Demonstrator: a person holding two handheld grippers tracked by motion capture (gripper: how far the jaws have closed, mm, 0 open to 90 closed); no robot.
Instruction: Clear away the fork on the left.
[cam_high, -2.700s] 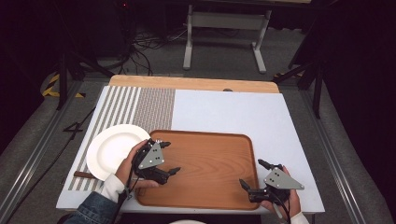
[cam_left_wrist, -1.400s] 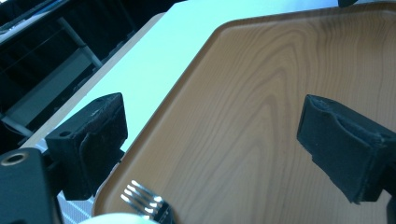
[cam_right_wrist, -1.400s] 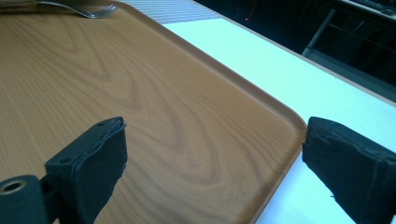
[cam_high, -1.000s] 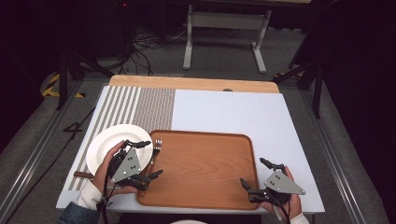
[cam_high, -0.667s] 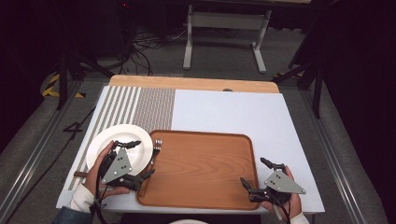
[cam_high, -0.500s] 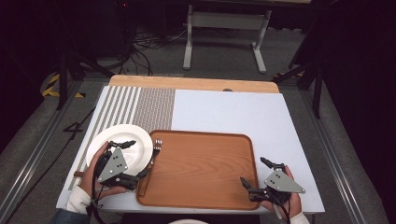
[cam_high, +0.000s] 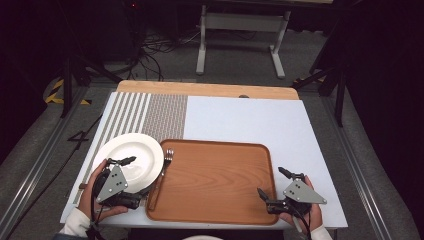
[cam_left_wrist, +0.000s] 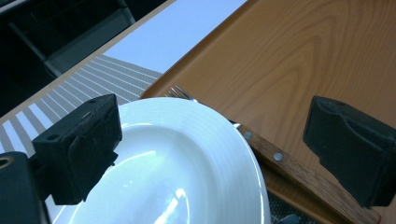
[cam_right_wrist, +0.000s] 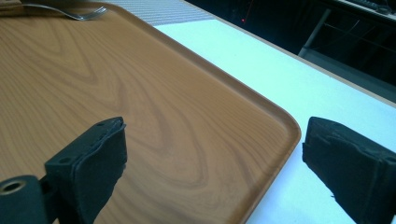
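The left gripper (cam_high: 131, 180) is held wide open and empty around the near rim of the white plate (cam_left_wrist: 177, 177); a grasp seems to be prepared, for which closing is needed. Just beside it lies the fork (cam_left_wrist: 261, 149) on the tray (cam_high: 220, 180). The right gripper (cam_high: 272, 184), also open and empty, is kept at the tray's corner on the white worktop (cam_high: 250, 120); the room behind is dark.

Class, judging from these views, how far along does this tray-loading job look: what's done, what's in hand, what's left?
Done: the fork lies along the tray's left edge. In hand: nothing gripped; the open left gripper hangs over the white plate, which sits on the table beside the tray. Left, probably: moving the plate. The right gripper is open at the tray's right edge.
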